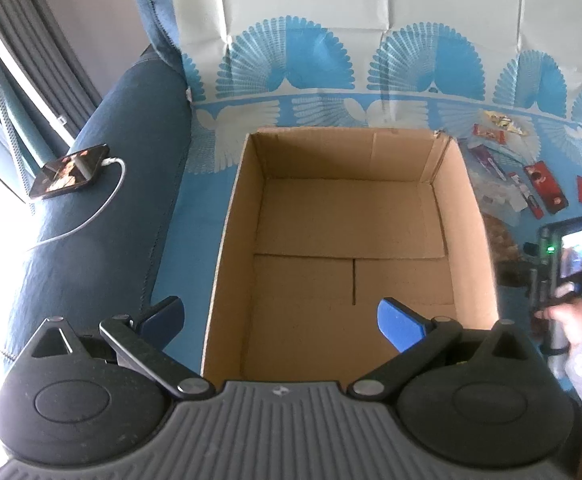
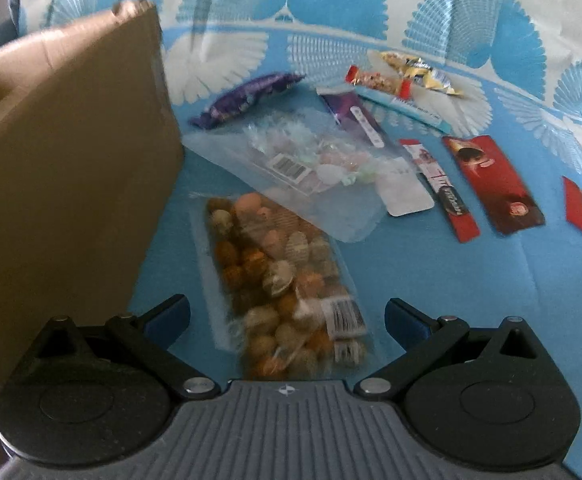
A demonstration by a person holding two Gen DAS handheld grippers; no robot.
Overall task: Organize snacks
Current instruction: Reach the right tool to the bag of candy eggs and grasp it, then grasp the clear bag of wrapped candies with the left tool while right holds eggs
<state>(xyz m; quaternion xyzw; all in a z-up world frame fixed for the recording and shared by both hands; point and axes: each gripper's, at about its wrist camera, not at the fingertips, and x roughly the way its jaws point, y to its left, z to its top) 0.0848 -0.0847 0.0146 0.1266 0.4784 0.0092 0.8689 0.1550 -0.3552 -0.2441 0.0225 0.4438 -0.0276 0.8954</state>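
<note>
Snacks lie spread on a blue-and-white patterned cloth (image 2: 371, 24), right of an open cardboard box (image 1: 347, 216). Nearest the right tongs (image 2: 287, 316): a clear bag of brown and tan round pieces (image 2: 283, 280), lying between the spread blue fingers, not gripped. Just beyond it, overlapping its far end, a clear bag of pale wrapped candies (image 2: 311, 164). Farther left, a purple wrapped bar (image 2: 247, 98). Far right group: a red-ended cereal bar (image 2: 379, 78), a yellow-and-white wrapper (image 2: 419, 70), a purple flat pack (image 2: 355, 118), a slim red-and-white stick (image 2: 439, 188), a dark red flat bar (image 2: 491, 180), and a small red packet (image 2: 581, 210) well apart at the right edge.

Right tongs released, holding nothing. Left tongs (image 1: 279, 320) also released, wide apart, hovering over the near rim of the box; box interior shows bare flaps only.

Left of the box, a blue sofa arm (image 1: 103, 200) carries a phone (image 1: 71, 170) with a white cable (image 1: 103, 204) attached.
</note>
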